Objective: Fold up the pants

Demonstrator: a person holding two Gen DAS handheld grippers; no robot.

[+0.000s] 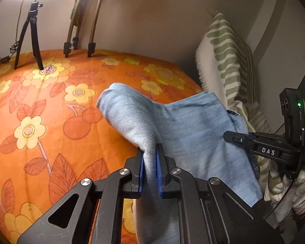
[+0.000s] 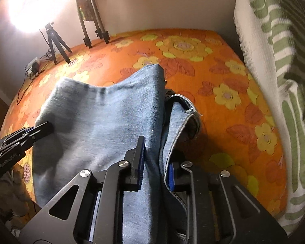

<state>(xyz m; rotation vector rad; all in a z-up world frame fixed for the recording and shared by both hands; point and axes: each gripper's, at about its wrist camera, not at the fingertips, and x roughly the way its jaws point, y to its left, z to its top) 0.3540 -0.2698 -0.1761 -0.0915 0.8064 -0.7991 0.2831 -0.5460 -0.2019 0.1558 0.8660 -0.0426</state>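
Note:
Light blue denim pants (image 1: 185, 126) hang between my two grippers above the orange flowered bedspread (image 1: 50, 105). My left gripper (image 1: 150, 154) is shut on a bunched fold of the pants. My right gripper (image 2: 154, 152) is shut on another part of the pants (image 2: 111, 122), next to a hem edge (image 2: 185, 109). The right gripper also shows in the left wrist view (image 1: 233, 139) at the pants' right edge. The left gripper shows in the right wrist view (image 2: 40, 130) at the pants' left edge. The fabric sags between them.
A green and white striped pillow (image 1: 227, 61) leans at the right of the bed (image 2: 233, 81). A small black tripod (image 1: 30, 34) with a bright lamp and a larger tripod's legs (image 1: 79, 42) stand at the far edge. Cables and a small box (image 2: 32, 69) lie at the far left.

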